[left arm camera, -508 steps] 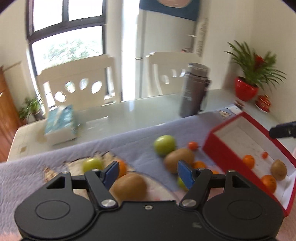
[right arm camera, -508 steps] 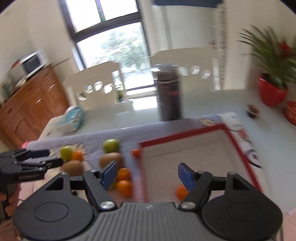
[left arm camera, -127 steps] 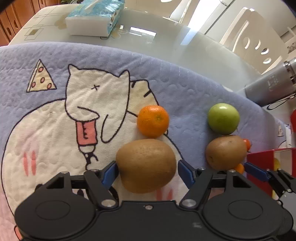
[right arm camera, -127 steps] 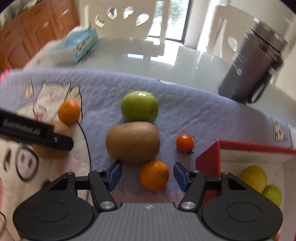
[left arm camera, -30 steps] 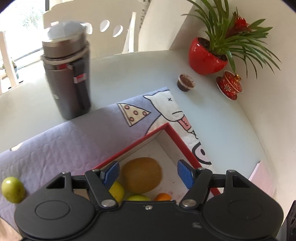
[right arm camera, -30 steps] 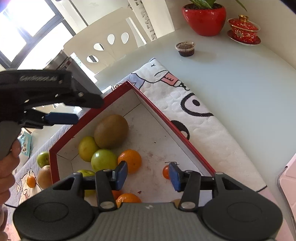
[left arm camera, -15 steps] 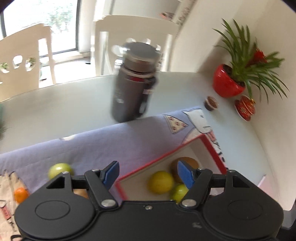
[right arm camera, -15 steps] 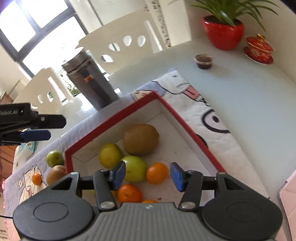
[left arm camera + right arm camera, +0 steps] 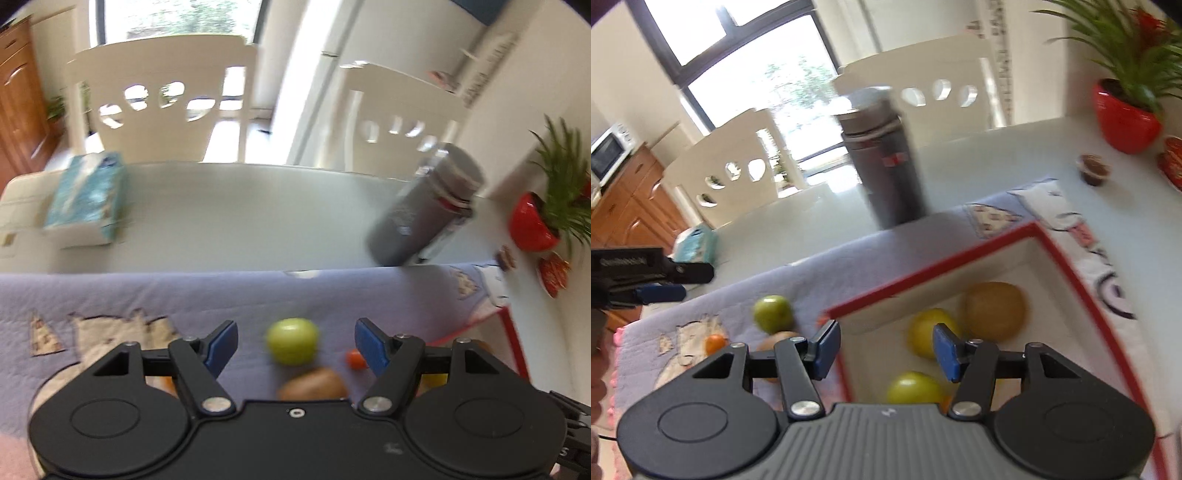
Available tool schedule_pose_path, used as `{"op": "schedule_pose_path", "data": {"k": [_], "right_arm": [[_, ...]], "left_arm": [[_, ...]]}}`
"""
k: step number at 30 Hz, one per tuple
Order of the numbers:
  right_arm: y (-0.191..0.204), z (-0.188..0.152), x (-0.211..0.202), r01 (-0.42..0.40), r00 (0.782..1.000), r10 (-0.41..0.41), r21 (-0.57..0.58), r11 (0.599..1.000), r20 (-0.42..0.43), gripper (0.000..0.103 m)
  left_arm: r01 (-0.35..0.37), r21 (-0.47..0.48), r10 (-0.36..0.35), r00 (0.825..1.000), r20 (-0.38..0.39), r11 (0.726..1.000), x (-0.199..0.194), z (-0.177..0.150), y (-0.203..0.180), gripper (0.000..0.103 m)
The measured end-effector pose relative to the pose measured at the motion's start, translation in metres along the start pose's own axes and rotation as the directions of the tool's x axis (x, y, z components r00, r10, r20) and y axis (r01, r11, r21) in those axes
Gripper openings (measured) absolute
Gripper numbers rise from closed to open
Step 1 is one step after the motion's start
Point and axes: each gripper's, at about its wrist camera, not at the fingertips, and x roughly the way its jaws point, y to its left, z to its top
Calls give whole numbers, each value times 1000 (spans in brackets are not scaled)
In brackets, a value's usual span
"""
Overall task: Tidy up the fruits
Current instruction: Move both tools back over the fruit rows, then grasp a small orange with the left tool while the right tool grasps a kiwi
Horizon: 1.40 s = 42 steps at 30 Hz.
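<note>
The left gripper (image 9: 294, 345) is spread wide and empty, a green apple (image 9: 292, 340) low in the frame between its fingers. The right gripper (image 9: 885, 349), equally wide and empty, hovers at the red box (image 9: 923, 275), where a kiwi (image 9: 994, 311) lies centre-right

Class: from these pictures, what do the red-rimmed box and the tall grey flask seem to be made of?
Red-rimmed box: probably cardboard, with thin straight walls and a matt white inside marked with specks.
Grey flask: likely metal, a dull grey body with a paler banded lid; motion blur leaves coated plastic possible.
</note>
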Motion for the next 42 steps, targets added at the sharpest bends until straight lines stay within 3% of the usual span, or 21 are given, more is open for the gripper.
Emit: {"op": "schedule_pose_path", "data": {"k": [5, 8, 13, 17, 26, 30, 33, 35, 37, 40, 42], "right_arm": [[50, -5, 21, -55, 998, 50, -108, 993, -49, 60], [74, -10, 37, -102, 992, 90, -131, 986, -94, 69], [103, -19, 61, -109, 989, 83, -219, 970, -124, 73], [116, -22, 80, -97, 990, 60, -291, 952, -131, 76], [115, -27, 120, -53, 984, -8, -340, 939, -175, 78], [122, -30, 132, -76, 983, 5, -378, 923, -185, 79], [123, -32, 143, -54, 979, -31, -402, 914, -200, 76], [119, -33, 144, -51, 979, -32, -390, 919, -202, 69], [114, -34, 143, -58, 980, -17, -366, 929, -198, 69], [113, -35, 140, -61, 982, -9, -361, 931, -190, 69], [111, -37, 134, -70, 986, 12, -351, 934, -164, 69]], "left_arm": [[-59, -58, 58, 998, -18, 997, 3, -8, 45, 83], [-98, -82, 95, 995, -35, 992, 10, -14, 70, 83], [-120, -80, 115, 991, -65, 990, 25, -26, 95, 83], [-112, -59, 107, 990, -88, 992, 39, -33, 102, 83], [-76, -29, 71, 986, -150, 997, 78, -44, 102, 83], [-98, 6, 98, 984, -147, 995, 85, -44, 97, 83], [-113, 42, 117, 984, -136, 993, 88, -43, 91, 83], [-128, 67, 136, 982, -129, 990, 88, -44, 88, 78], [-131, 96, 141, 983, -114, 987, 87, -46, 84, 61], [-124, 108, 135, 986, -102, 986, 85, -47, 81, 45], [-106, 85, 114, 989, -96, 991, 82, -48, 84, 45]]}}
